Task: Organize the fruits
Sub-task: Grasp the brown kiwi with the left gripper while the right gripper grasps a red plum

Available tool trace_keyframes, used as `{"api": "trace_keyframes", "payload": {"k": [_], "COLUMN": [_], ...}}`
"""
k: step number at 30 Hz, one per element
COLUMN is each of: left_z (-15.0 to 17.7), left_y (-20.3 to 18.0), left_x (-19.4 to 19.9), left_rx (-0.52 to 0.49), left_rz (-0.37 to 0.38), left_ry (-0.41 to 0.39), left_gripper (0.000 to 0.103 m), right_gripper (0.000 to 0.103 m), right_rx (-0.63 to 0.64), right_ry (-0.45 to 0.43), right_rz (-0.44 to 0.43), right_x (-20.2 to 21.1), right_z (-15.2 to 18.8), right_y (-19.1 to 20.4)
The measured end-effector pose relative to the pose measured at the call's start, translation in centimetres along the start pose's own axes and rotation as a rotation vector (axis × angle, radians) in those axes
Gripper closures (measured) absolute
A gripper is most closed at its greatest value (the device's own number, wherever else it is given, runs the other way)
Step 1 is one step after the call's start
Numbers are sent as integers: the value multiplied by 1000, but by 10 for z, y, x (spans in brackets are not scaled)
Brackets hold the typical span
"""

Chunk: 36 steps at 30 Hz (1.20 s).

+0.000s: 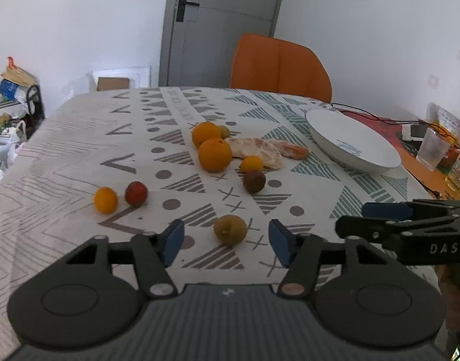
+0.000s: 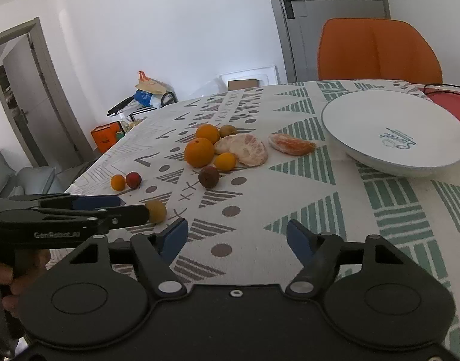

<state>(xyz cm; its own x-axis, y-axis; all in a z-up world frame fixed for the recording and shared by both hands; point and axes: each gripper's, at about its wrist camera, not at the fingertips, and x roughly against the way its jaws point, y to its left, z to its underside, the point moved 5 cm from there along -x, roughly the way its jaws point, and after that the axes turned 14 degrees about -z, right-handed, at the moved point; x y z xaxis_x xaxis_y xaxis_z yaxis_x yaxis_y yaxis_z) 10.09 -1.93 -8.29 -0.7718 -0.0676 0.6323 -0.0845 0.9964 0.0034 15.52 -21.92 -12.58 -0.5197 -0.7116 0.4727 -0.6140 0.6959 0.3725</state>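
Several fruits lie on the patterned tablecloth. A yellow-green fruit [image 1: 230,229] [image 2: 155,211] lies between the tips of my open left gripper [image 1: 227,240], untouched. Further off are two oranges [image 1: 214,154] [image 2: 199,152], a small yellow fruit [image 1: 251,164], a dark brown fruit [image 1: 254,181] [image 2: 209,176], peeled citrus pieces [image 1: 254,150] [image 2: 243,149], and a small orange fruit [image 1: 105,199] beside a red one [image 1: 136,192]. A white bowl [image 1: 353,143] [image 2: 395,132] stands empty at the right. My right gripper [image 2: 237,237] is open and empty over the cloth.
An orange chair [image 1: 279,66] stands behind the table. A glass [image 1: 433,149], bottles and cables sit at the far right edge. Bags and clutter [image 1: 10,108] stand on the floor to the left. The right gripper's body [image 1: 410,228] is near my left one.
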Motion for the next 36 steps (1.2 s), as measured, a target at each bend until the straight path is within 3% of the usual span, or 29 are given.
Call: {"api": "trace_keyframes", "payload": {"k": [4, 7, 16, 32, 35, 36], "left_z": [-1, 1, -12, -20, -21, -21], "left_y": [-7, -7, 8, 37, 42, 42], "left_x": [-13, -27, -35, -48, -50, -50], "left_rx": [-19, 3, 44, 73, 79, 79], "left_rz": [25, 27, 14, -29, -40, -43], "left_ry": [21, 58, 37, 36, 37, 37], "left_gripper": [57, 77, 77, 77, 77, 77], "right_gripper": [36, 37, 46, 53, 62, 73], "right_rx": [-2, -4, 1, 24, 34, 42], "right_ry": [5, 15, 23, 42, 36, 37], "right_rz": [-10, -20, -41, -52, -48, -39], "right_x": [-6, -12, -38, -86, -92, -93], "right_z": [-1, -2, -14, -32, -34, -35], "right_y": [-2, -2, 1, 5, 5, 5]}}
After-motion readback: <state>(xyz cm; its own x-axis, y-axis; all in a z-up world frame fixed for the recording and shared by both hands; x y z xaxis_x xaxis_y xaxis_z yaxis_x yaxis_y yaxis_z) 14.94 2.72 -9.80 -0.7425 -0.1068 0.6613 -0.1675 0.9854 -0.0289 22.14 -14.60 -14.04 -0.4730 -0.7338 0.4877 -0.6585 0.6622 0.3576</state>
